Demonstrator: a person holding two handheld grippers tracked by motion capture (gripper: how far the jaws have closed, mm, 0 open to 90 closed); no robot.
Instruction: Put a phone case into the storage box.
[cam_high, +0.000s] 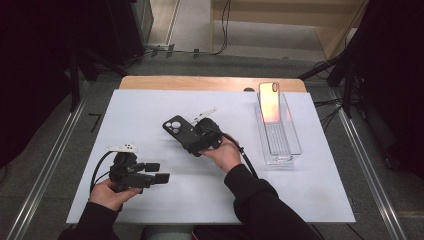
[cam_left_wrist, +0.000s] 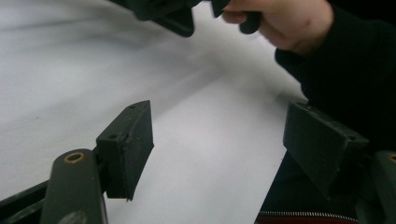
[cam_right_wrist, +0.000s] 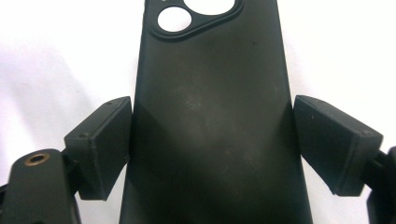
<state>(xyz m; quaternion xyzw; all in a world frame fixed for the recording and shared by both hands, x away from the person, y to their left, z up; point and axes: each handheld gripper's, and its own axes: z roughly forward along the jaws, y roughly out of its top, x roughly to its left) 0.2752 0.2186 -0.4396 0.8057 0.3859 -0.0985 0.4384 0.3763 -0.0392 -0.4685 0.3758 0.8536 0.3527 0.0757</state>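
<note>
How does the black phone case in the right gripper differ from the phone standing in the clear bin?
The black phone case is matte black and clamped between the jaws of the right gripper, lifted over the white mat. The phone is shiny with an orange-pink glow and stands upright, leaning in the clear bin, untouched. The case's camera cutouts are empty holes. Both are phone-shaped with a camera corner.

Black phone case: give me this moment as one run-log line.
right gripper: shut on black phone case, lifted off white mat | left gripper: open, nothing between jaws | clear bin: holds upright phone
</note>
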